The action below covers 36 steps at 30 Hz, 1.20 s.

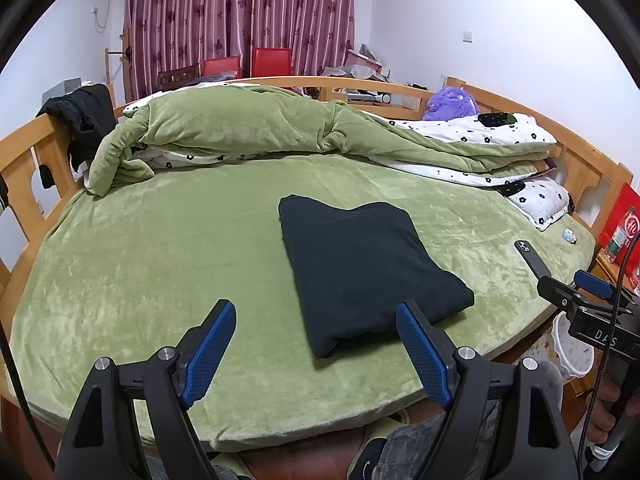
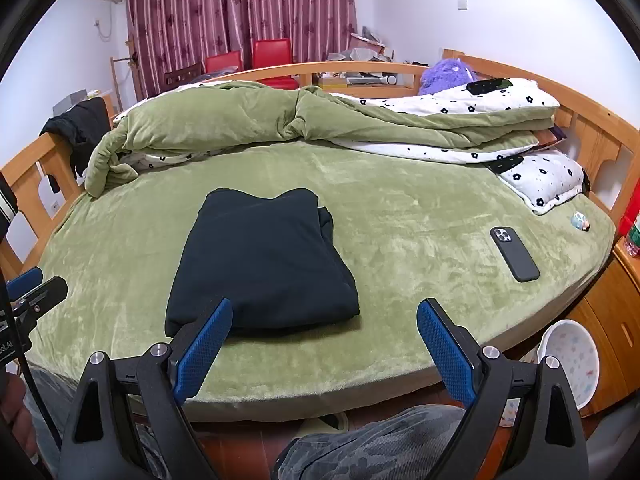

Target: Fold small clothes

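A dark garment [image 1: 360,268] is seen folded into a thick, roughly rectangular bundle with soft rounded edges; its fabric is matte and smooth, almost black. It lies flat on the bed [image 1: 160,264], near the front edge, on a plush green sheet whose short pile catches the light in uneven patches.

The left tongs [image 1: 316,336] are held wide open above the near edge of the bed, with nothing gripped; the blue pads are finely dimpled and set in black, angular plastic arms fastened with round metal bolts. One finger is seen in front of the garment's near corner, but whether it touches the cloth cannot be told. The right tongs [image 2: 324,336] are likewise spread wide and empty, built the same way, with the garment's near edge seen just behind the left pad.

A green velvety duvet [image 2: 224,124] with a white, black-flowered lining is heaped in a long roll at the back of the bed. A flat black phone [image 2: 515,255] with rounded corners lies on the sheet, well apart from the garment. The bed is enclosed by a pale wooden rail [image 2: 36,168], over which dark clothing is draped.
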Each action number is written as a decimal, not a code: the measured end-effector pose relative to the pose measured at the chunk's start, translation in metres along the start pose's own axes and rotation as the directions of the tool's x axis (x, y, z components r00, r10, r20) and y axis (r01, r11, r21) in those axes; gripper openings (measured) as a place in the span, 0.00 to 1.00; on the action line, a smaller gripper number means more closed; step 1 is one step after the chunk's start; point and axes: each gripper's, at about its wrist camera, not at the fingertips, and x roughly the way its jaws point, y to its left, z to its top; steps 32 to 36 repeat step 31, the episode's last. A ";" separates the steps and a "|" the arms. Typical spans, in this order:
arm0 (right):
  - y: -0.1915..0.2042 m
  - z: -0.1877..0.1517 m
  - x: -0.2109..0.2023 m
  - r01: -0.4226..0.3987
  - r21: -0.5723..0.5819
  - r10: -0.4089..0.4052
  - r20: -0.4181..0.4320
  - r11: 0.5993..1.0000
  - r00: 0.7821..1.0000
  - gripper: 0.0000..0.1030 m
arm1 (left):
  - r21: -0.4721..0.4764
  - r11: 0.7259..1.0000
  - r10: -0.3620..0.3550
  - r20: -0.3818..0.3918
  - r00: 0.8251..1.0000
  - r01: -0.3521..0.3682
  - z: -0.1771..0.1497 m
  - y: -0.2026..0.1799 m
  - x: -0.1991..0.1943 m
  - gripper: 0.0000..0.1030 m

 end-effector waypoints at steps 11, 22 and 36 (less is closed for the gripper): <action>0.000 -0.001 -0.001 -0.004 0.001 0.004 0.002 1.000 1.000 0.90 | 0.001 1.000 0.003 0.001 1.000 -0.003 -0.001 0.000 -0.001 0.79; 0.001 -0.003 -0.003 -0.007 0.000 0.007 0.003 1.000 1.000 0.90 | -0.003 1.000 0.002 0.002 1.000 -0.002 -0.001 0.001 -0.003 0.79; 0.005 -0.005 -0.007 -0.005 -0.004 0.005 0.005 1.000 1.000 0.90 | 0.004 1.000 0.015 0.003 1.000 -0.015 -0.003 0.003 -0.008 0.79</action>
